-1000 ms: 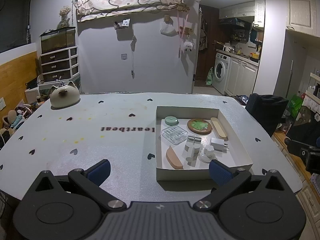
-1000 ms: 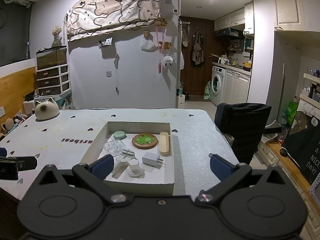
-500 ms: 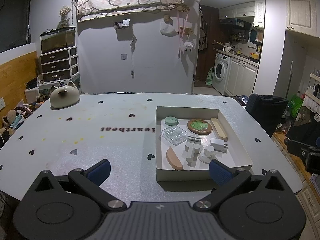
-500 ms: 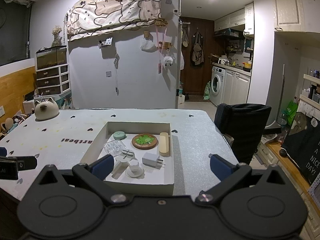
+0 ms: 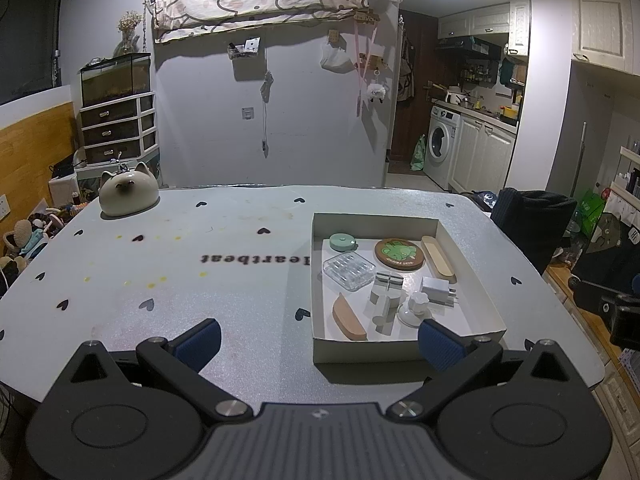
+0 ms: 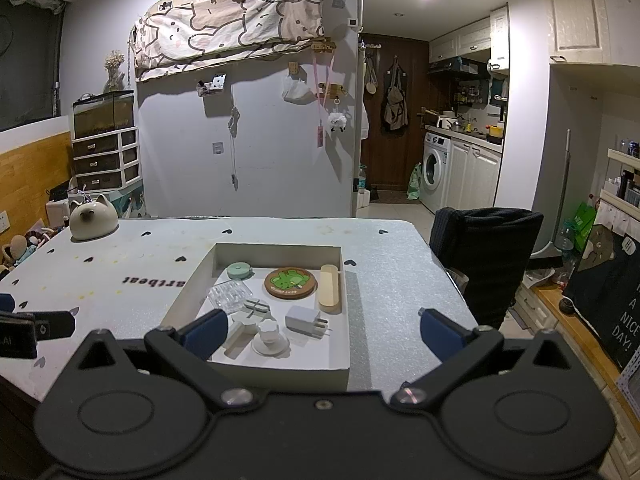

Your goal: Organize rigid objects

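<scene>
Both grippers, left (image 5: pixel 318 344) and right (image 6: pixel 320 330), wide open, empty, white tray (image 6: pixel 280 370) of small items just ahead.

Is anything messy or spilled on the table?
Yes: small yellow stains dot the table left of the white box. Inside the box nothing looks tipped or broken.

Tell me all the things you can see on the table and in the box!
table: one, grey, black hearts
box: one, white, table's right
round coaster: one, brown and green, box's back
round case: one, mint, back left
clear case: one, middle left
wooden trays: two, right side and front left
plug adapter: one, white, front right
cat jar: one, cream, far left
left gripper: jaws open
right gripper: jaws open
</scene>
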A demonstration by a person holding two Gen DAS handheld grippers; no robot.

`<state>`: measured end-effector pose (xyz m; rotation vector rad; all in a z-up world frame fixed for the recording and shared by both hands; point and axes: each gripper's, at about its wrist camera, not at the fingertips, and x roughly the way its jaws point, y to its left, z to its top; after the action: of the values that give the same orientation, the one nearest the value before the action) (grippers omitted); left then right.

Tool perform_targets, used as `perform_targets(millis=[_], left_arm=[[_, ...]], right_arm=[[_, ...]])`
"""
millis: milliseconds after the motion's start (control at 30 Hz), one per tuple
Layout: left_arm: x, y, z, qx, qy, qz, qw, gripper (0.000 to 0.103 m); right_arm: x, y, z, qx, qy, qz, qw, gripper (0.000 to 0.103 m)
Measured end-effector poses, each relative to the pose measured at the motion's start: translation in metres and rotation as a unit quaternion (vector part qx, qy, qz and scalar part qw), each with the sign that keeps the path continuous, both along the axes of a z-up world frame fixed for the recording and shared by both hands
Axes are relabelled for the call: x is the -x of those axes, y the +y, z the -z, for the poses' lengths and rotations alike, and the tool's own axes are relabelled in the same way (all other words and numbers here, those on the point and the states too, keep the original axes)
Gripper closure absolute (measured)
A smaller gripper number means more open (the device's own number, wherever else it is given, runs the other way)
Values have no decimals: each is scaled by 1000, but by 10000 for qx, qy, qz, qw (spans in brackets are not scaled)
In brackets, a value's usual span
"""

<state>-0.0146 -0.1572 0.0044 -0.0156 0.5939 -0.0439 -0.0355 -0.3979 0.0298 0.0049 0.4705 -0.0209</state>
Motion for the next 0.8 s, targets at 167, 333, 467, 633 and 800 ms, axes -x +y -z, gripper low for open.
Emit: perform_targets(millis=[167, 333, 467, 633, 800], left_arm=[[0, 0, 0, -2, -3, -2, 10000, 0], [0, 0, 0, 1, 0, -1, 10000, 0], [0, 0, 0, -2, -1, 2, 10000, 0], [0, 0, 0, -1, -1, -3, 10000, 0], [0, 0, 0, 1, -3, 1, 10000, 0]], right_arm=[[0, 0, 0, 0, -1, 0, 10000, 0], [0, 0, 0, 1, -1, -2, 10000, 0], [0, 1, 0, 1, -3, -4, 10000, 0], [0, 1, 0, 1, -4, -8, 10000, 0], [-2, -1, -1, 4, -9, -12, 10000, 0]])
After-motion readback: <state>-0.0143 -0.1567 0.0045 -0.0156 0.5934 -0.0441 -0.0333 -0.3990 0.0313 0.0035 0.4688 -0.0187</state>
